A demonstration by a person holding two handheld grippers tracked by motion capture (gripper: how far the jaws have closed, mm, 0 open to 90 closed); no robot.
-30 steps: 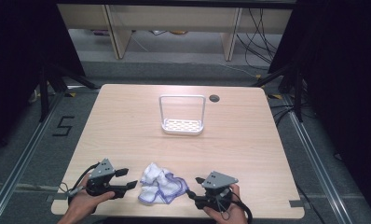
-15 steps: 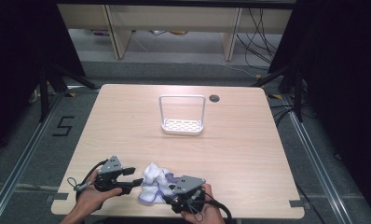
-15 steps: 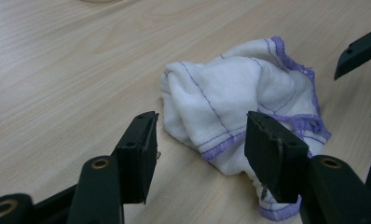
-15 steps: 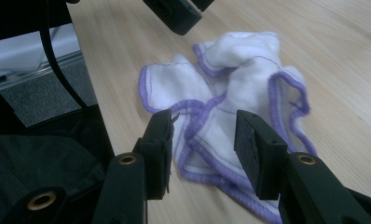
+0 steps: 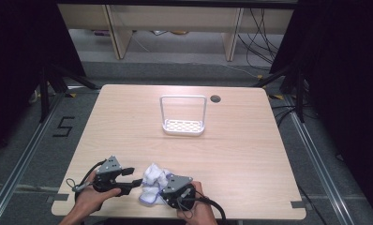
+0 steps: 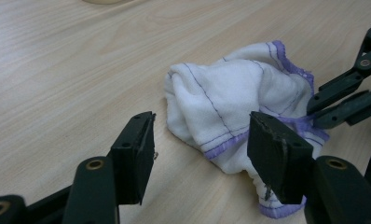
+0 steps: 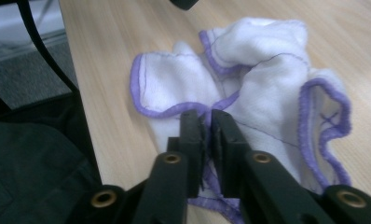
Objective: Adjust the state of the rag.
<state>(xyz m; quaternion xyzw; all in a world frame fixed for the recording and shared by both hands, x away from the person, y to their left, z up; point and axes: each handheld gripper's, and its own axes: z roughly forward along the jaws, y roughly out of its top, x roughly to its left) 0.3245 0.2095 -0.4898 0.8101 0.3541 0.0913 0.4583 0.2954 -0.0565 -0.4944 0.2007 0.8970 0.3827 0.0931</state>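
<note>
The right gripper (image 5: 160, 191) has just been closing and now pinches the purple hem of the white cloth (image 5: 152, 182), its jaws pressed together on the fabric in the right gripper view (image 7: 207, 135). The left gripper (image 5: 134, 178) stands released, jaws apart at the cloth's left edge, with part of the cloth (image 6: 235, 107) between them but not pressed. The one crumpled cloth lies near the table's (image 5: 250, 154) near edge, between the two grippers. One white wire rack (image 5: 183, 116) stands far off at the table's middle. A "5" (image 5: 63, 126) is marked on the floor at left.
</note>
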